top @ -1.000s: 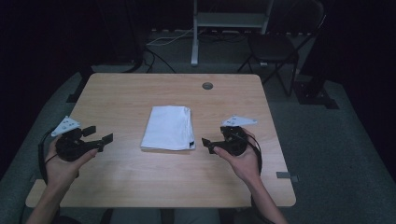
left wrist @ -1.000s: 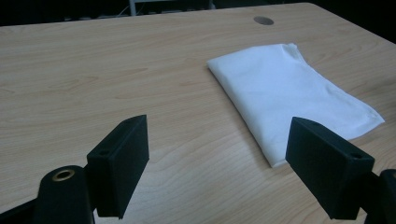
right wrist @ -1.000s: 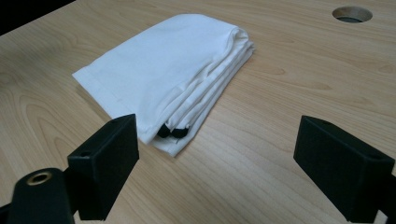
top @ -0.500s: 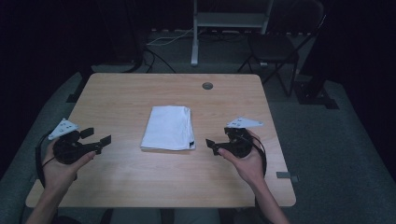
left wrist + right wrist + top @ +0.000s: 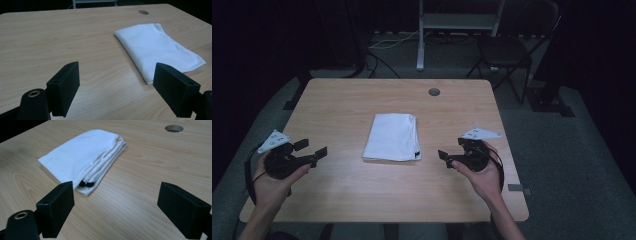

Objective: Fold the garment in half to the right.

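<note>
From the high view, a folded white cloth lies flat near the middle of the wooden desk, with the left claw held near the desk's left edge and the right claw just beside the cloth's near right corner, both clear of it. In the left gripper view that claw's jaws stand wide apart over bare wood, the cloth ahead and to the right (nothing between the jaws). In the right gripper view the jaws also gape empty, the cloth ahead on the left, its layered edges and a small black tag facing the camera.

No text, label, brand, number or sign can be read anywhere. The small black tag at the corner of the folded white cloth is too small to read.
</note>
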`<action>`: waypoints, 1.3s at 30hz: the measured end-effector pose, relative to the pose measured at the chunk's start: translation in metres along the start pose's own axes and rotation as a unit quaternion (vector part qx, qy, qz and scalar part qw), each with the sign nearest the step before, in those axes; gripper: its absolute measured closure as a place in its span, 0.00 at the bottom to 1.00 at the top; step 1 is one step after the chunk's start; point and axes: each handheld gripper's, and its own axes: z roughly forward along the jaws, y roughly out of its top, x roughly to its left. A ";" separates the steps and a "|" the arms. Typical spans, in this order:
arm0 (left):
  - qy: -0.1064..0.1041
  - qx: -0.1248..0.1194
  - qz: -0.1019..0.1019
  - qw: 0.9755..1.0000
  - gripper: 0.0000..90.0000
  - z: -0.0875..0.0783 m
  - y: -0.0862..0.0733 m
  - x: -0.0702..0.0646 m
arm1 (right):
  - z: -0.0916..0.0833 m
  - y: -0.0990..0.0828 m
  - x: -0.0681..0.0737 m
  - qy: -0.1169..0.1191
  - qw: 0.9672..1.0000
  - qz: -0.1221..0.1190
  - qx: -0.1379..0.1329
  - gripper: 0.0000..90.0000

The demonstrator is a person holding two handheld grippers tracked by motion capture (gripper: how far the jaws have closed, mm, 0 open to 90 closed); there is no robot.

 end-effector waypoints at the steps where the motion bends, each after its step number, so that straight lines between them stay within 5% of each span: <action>1: -0.001 -0.001 0.001 1.000 0.24 -0.001 0.000 0.001 | 0.000 -0.001 0.000 0.000 1.000 0.000 0.000 0.15; 39: 0.022 -0.015 -0.025 0.999 0.24 -0.019 -0.021 0.025 | -0.029 -0.023 -0.015 -0.023 1.000 0.015 -0.009 0.15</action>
